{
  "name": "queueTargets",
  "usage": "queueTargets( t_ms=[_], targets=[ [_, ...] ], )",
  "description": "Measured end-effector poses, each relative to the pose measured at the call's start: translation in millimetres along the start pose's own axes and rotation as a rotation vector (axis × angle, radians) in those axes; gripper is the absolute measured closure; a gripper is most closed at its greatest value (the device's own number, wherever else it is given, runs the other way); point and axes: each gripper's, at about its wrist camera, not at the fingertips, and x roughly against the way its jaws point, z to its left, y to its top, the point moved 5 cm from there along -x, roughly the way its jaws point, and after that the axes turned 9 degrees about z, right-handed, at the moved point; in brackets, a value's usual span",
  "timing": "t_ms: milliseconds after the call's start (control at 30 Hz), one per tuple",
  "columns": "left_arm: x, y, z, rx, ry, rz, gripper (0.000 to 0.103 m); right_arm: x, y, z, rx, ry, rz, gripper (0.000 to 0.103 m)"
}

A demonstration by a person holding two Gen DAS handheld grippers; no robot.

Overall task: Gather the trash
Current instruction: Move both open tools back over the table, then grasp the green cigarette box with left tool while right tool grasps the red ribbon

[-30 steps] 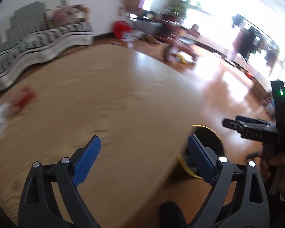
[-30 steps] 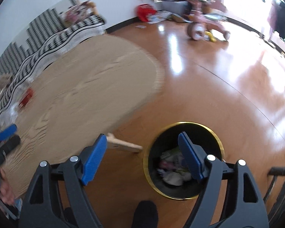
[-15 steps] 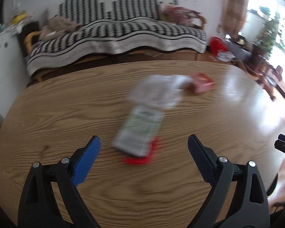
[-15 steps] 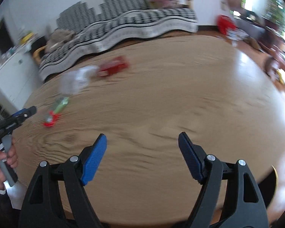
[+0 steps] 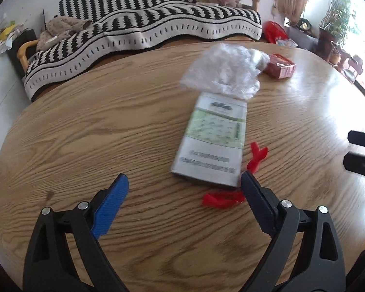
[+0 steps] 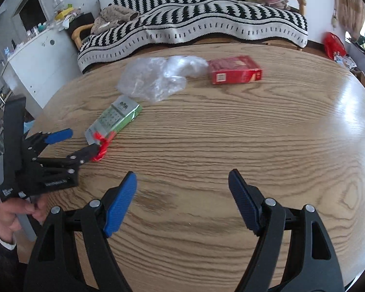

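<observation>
A green and white box lies on the oval wooden table, with a red wrapper scrap at its near end. A crumpled clear plastic bag lies behind it, and a red box beyond that. My left gripper is open, just short of the green box, its right finger beside the red scrap. My right gripper is open and empty above bare table. In the right wrist view the green box, bag, red box and left gripper show.
A sofa with a black and white striped blanket stands behind the table. A white cabinet stands at the left. The table's right part has a bright sheen. The right gripper's tips show at the right edge of the left wrist view.
Both grippers have swung from the floor bin back over the table. The left gripper has closed in on the green box and red scrap. Both stay open and empty.
</observation>
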Motion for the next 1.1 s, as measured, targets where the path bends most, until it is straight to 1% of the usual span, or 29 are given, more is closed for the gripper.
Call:
queueTargets(
  t_ms=[67, 167, 200, 300, 367, 400, 433, 467, 500, 533, 600, 667, 767, 900, 1000, 1100],
  targets=[
    [-2, 5, -9, 0.001, -0.037, 0.018, 0.012, -6, 3, 3, 0.009, -0.005, 0.008, 0.028],
    [-1, 14, -13, -0.017, -0.007, 0.002, 0.012, -15, 8, 5, 0.003, 0.007, 0.018, 0.028],
    [-2, 16, -11, -0.010, -0.004, 0.004, 0.012, -16, 8, 6, 0.004, 0.010, 0.022, 0.028],
    [-8, 23, 0, 0.041, -0.029, 0.016, 0.012, -21, 10, 14, 0.021, 0.015, 0.026, 0.028],
    [-13, 24, 1, 0.036, -0.036, 0.025, 0.013, -24, 10, 16, 0.030, 0.020, 0.033, 0.028],
    [-14, 22, 0, 0.027, -0.036, 0.027, 0.015, -25, 9, 17, 0.033, 0.022, 0.037, 0.028],
    [-15, 22, -2, 0.014, -0.027, 0.024, 0.024, -27, 10, 19, 0.037, 0.024, 0.039, 0.028],
    [-14, 20, -4, -0.008, -0.009, 0.006, 0.040, -28, 10, 21, 0.043, 0.026, 0.043, 0.028],
    [-12, 20, -7, -0.027, -0.018, -0.006, 0.040, -29, 9, 24, 0.047, 0.029, 0.044, 0.028],
    [-12, 19, -9, -0.031, -0.027, 0.001, 0.041, -31, 11, 26, 0.050, 0.029, 0.048, 0.028],
    [-9, 18, -5, -0.017, -0.028, 0.001, 0.041, -35, 12, 31, 0.054, 0.037, 0.051, 0.028],
    [-1, 17, 2, 0.002, -0.013, -0.009, 0.041, -39, 14, 39, 0.060, 0.047, 0.055, 0.028],
    [16, 18, 15, 0.039, -0.022, -0.028, 0.041, -46, 18, 53, 0.065, 0.074, 0.063, 0.028],
    [47, 12, 39, 0.110, -0.026, -0.081, 0.041, -54, 26, 74, 0.073, 0.092, 0.056, 0.028],
    [60, 5, 50, 0.155, -0.028, -0.101, 0.041, -61, 33, 91, 0.075, 0.104, 0.051, 0.027],
    [63, 1, 55, 0.181, -0.026, -0.099, 0.041, -67, 39, 102, 0.091, 0.060, 0.033, 0.027]
  ],
)
